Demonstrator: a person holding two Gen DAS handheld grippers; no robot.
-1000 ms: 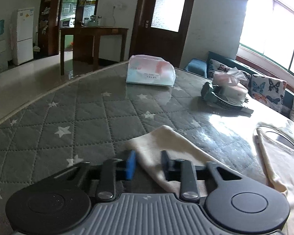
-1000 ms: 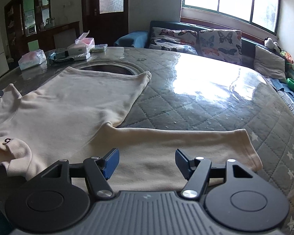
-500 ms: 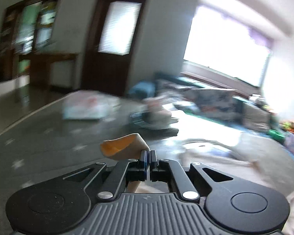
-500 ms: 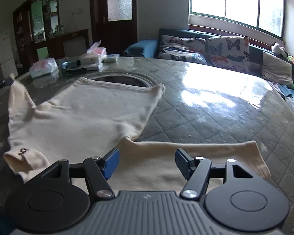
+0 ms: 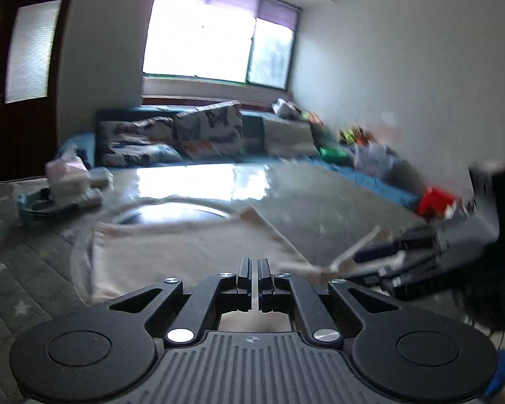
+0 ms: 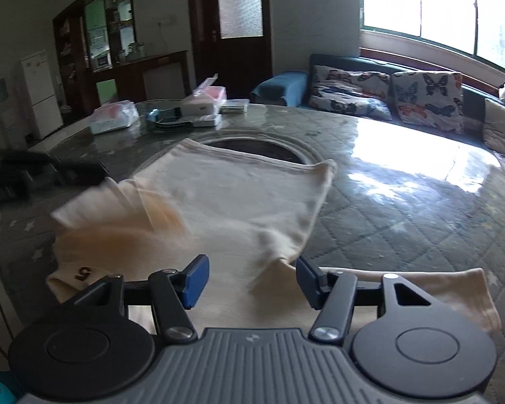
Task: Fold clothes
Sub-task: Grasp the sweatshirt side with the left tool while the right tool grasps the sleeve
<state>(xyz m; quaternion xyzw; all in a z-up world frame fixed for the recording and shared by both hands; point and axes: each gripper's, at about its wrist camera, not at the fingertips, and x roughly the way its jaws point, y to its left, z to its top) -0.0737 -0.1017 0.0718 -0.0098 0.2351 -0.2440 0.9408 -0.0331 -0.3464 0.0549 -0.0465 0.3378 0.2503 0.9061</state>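
Only readable mark: a dark "5" (image 6: 82, 272) on the near-left cuff of the cream shirt (image 6: 239, 202); packaging text on the far items is too small to read.

Shirt lies spread on the quilted grey surface (image 6: 404, 208), hem toward the far side by a round inset (image 6: 252, 146). Its right sleeve (image 6: 421, 289) runs along the near edge to the right, cuff end just short of the surface rim. The left sleeve (image 6: 118, 208) is lifted and blurred, folded over toward the body. Right half of the surface is bare and glossy under the window light, wide open room there. Far left holds a tissue pack (image 6: 112, 119), boxes (image 6: 203, 101) and a tray (image 6: 185, 123), well apart from the shirt.

Right gripper (image 6: 249, 277): fingers spread, hovering above the shirt near the armpit, holding nothing; fabric shows between them below.

Left gripper (image 5: 253, 271): fingers pressed together with only a thin slit; whether they pinch fabric cannot be told, the frame is blurred. Shirt body (image 5: 185, 252) lies just beyond and under them. In the left view the right gripper shows as a blurred dark shape at right, beside a strip of cream cloth (image 5: 336, 262).
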